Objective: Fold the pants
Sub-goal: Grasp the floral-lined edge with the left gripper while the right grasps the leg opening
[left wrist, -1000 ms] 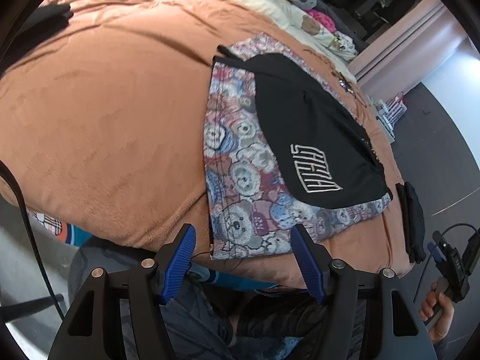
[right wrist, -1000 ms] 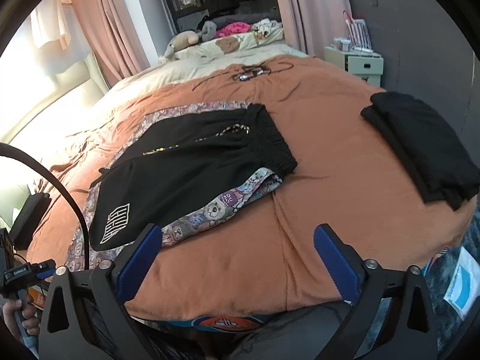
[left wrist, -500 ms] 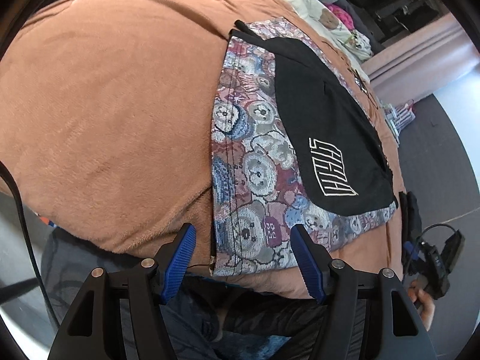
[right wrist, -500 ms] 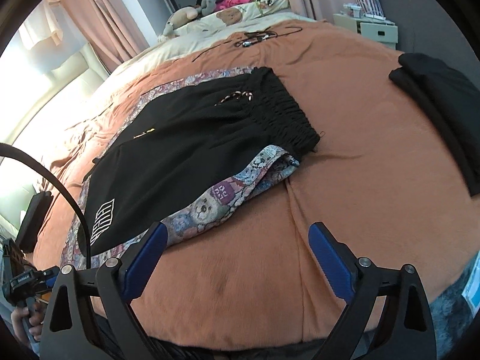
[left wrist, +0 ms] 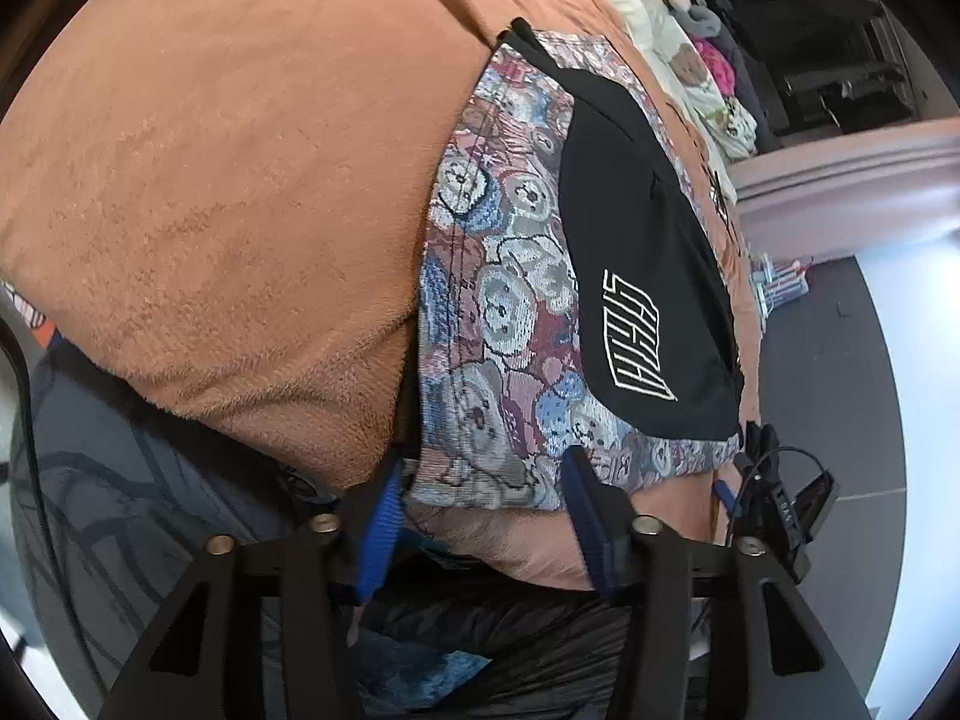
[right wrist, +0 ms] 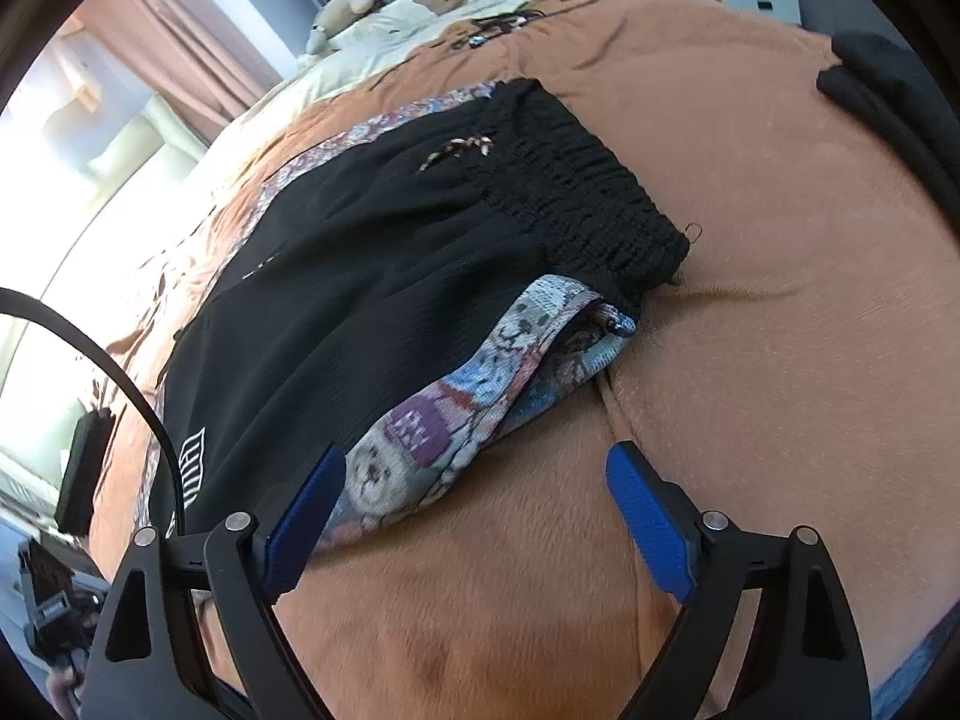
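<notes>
The pants (left wrist: 516,312) lie flat on the orange bedspread (left wrist: 240,180). They are black with a white logo and teddy-bear print panels. My left gripper (left wrist: 480,480) is open, its blue fingers straddling the leg hem at the bed's near edge. In the right wrist view the pants (right wrist: 372,276) show their black elastic waistband (right wrist: 588,192) and a bear-print side panel. My right gripper (right wrist: 474,480) is open just short of that panel's edge, above the bedspread (right wrist: 750,360).
A folded black garment (right wrist: 888,96) lies at the bed's right edge. Pillows and stuffed toys (right wrist: 384,0) sit at the head of the bed. A cable and small items (right wrist: 504,24) lie beyond the waistband. The bed edge drops to the floor (left wrist: 108,480) on the left.
Both grippers have moved in close to the pants. The left now straddles the leg hem, the right is near the waist-side panel. Both stay open.
</notes>
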Motion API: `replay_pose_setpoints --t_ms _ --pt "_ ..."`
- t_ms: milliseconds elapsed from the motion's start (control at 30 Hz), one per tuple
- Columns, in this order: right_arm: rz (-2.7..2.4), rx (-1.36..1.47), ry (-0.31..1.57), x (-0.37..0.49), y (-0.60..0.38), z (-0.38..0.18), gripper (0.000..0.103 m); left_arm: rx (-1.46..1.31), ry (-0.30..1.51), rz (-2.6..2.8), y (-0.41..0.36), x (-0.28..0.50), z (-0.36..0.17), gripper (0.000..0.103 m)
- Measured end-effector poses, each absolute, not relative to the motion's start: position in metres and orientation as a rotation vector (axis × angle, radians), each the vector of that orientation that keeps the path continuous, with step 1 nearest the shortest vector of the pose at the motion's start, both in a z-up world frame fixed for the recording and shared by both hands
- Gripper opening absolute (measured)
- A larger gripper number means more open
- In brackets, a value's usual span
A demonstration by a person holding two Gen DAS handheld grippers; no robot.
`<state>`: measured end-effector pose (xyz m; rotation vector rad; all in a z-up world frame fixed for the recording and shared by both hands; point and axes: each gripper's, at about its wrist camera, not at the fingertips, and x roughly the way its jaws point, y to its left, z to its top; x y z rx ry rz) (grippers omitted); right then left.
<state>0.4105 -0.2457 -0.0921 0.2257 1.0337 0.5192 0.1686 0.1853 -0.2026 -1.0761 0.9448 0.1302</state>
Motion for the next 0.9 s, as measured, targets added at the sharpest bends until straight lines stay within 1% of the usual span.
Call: replay_pose_setpoints --t_ms 33,100,200,300,367,400,433,500,533,567,667,733,900 --pt "0.515 0.236 1.037 0.413 -0.247 -0.094 0.085 -1.089 0.939 0.128 0.185 0.169 -0.203 0.040" --pt "0.509 0.251 1.035 0.417 -0.247 -0.095 0.085 -1.117 0.933 0.110 0.183 0.171 -0.205 0.033" --pt "0.495 0.259 1.026 0.421 -0.245 -0.096 0.083 -1.103 0.933 0.127 0.179 0.176 -0.207 0.032" --pt "0.479 0.274 1.021 0.423 -0.243 -0.099 0.079 -1.105 0.921 0.144 0.179 0.179 -0.206 0.032" --pt "0.470 0.276 1.015 0.423 -0.242 -0.100 0.075 -1.095 0.922 0.160 0.179 0.181 -0.205 0.030" --pt "0.465 0.272 1.012 0.423 -0.241 -0.100 0.073 -1.089 0.925 0.168 0.179 0.182 -0.204 0.027" --pt "0.458 0.266 1.008 0.422 -0.241 -0.101 0.070 -1.081 0.927 0.177 0.178 0.183 -0.203 0.024" --pt "0.452 0.257 1.002 0.423 -0.240 -0.100 0.060 -1.080 0.918 0.183 0.178 0.182 -0.201 0.020" --pt "0.452 0.252 1.001 0.425 -0.240 -0.099 0.045 -1.074 0.916 0.187 0.178 0.182 -0.200 0.015" --pt "0.455 0.246 1.005 0.425 -0.239 -0.100 0.032 -1.068 0.917 0.190 0.178 0.182 -0.199 0.013" --pt "0.460 0.230 0.998 0.423 -0.240 -0.099 0.019 -1.044 0.916 0.197 0.175 0.183 -0.192 0.010" --pt "0.464 0.216 0.987 0.422 -0.240 -0.095 0.015 -1.024 0.903 0.195 0.173 0.184 -0.185 0.009" --pt "0.475 0.215 0.967 0.419 -0.244 -0.088 0.009 -1.000 0.856 0.193 0.175 0.184 -0.164 0.008"
